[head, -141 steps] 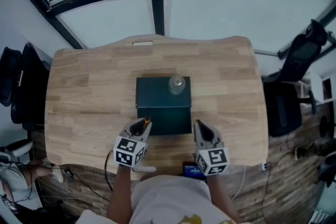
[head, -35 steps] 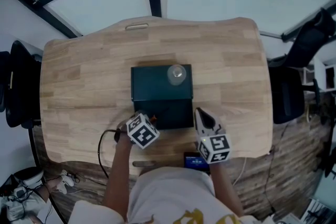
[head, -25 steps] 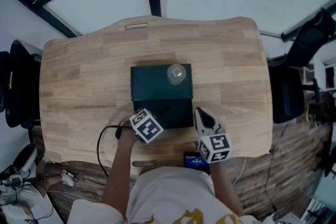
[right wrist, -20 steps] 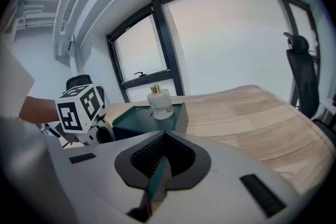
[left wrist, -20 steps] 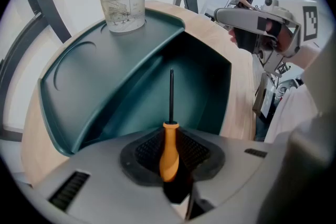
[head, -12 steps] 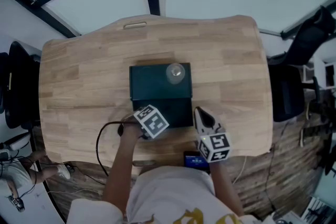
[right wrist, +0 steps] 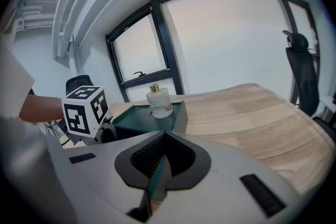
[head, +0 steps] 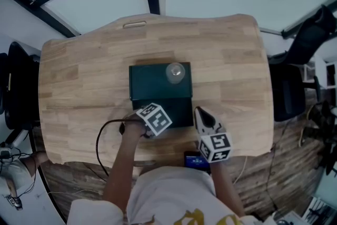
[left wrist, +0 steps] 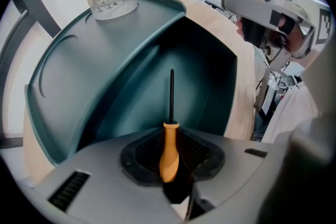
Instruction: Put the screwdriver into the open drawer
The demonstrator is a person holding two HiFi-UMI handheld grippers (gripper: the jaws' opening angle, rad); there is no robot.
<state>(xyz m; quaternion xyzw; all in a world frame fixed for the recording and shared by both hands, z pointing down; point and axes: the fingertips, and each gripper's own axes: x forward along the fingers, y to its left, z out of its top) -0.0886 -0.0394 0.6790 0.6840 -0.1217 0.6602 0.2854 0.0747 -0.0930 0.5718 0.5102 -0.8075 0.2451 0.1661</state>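
The left claw (left wrist: 172,164) gripped the screwdriver (left wrist: 169,145) by its orange handle, and the black shaft pointed from the claw into the open drawer (left wrist: 206,77). The right claw (right wrist: 156,171) was closed and empty, just right of the drawer, at the near edge of the desk (head: 226,71).

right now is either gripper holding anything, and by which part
The left gripper holds the screwdriver by its orange handle, shaft pointing into the open drawer. The right gripper has its jaws together on nothing.
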